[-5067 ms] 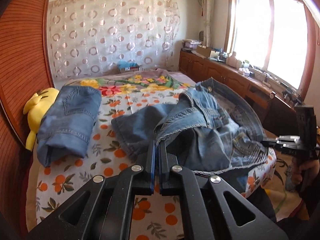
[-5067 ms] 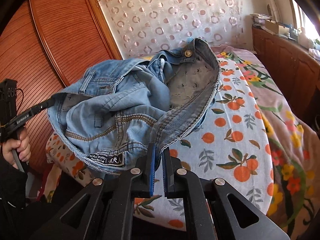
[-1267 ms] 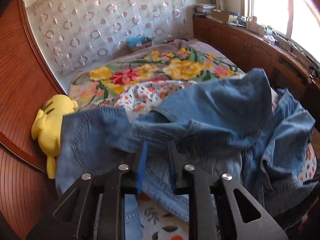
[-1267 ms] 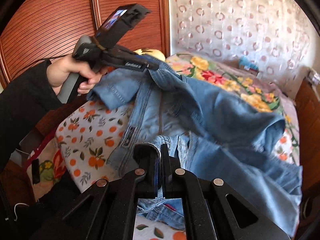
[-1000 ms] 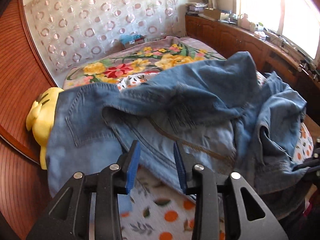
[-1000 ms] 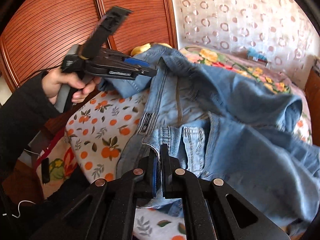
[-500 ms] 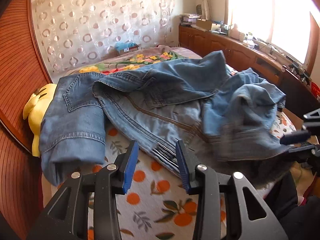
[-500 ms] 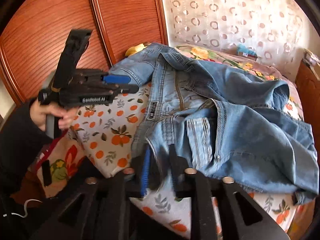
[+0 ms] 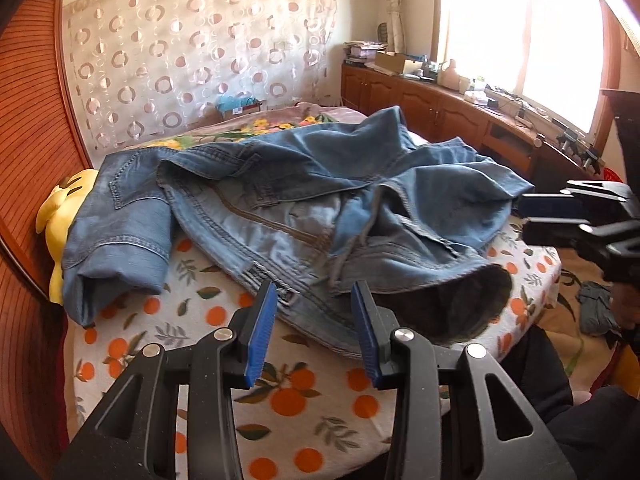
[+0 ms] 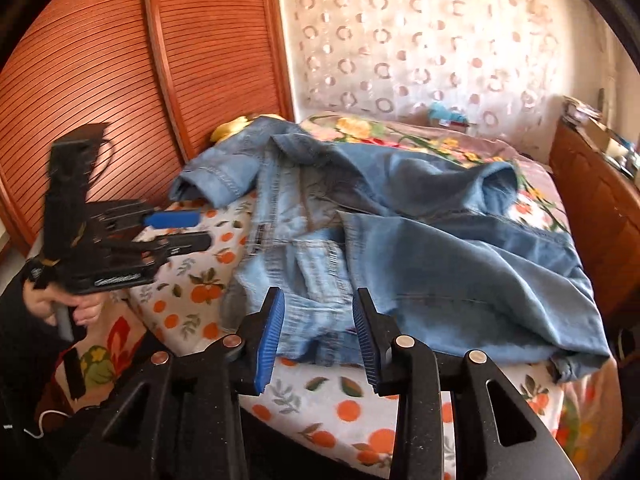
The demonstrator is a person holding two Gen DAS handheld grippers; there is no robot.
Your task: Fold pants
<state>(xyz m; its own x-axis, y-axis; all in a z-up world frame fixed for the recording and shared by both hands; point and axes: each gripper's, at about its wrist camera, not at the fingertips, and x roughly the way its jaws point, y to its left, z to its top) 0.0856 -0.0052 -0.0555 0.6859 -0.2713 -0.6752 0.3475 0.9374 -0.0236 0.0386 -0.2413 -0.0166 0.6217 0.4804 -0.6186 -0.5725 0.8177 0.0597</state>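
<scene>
A pair of blue jeans [image 9: 320,208] lies spread and rumpled across the bed, its waistband near the front edge; it also shows in the right wrist view [image 10: 400,240]. My left gripper [image 9: 314,316] is open and empty, just in front of the jeans' waistband edge. My right gripper [image 10: 318,320] is open and empty, above the near edge of the jeans. Each gripper shows in the other's view: the right one [image 9: 560,216] at the right, the left one [image 10: 176,228] at the left, both apart from the cloth.
A folded pair of jeans [image 9: 116,220] lies at the bed's left with a yellow plush toy [image 9: 64,208] behind it. The bed has an orange-print sheet [image 9: 280,400]. A wooden wardrobe [image 10: 120,80] stands left, a wooden cabinet [image 9: 440,112] under the window at right.
Both grippers held the jeans up, laid them over the bed, then opened and let go. Both have drawn back toward the bed's front edge.
</scene>
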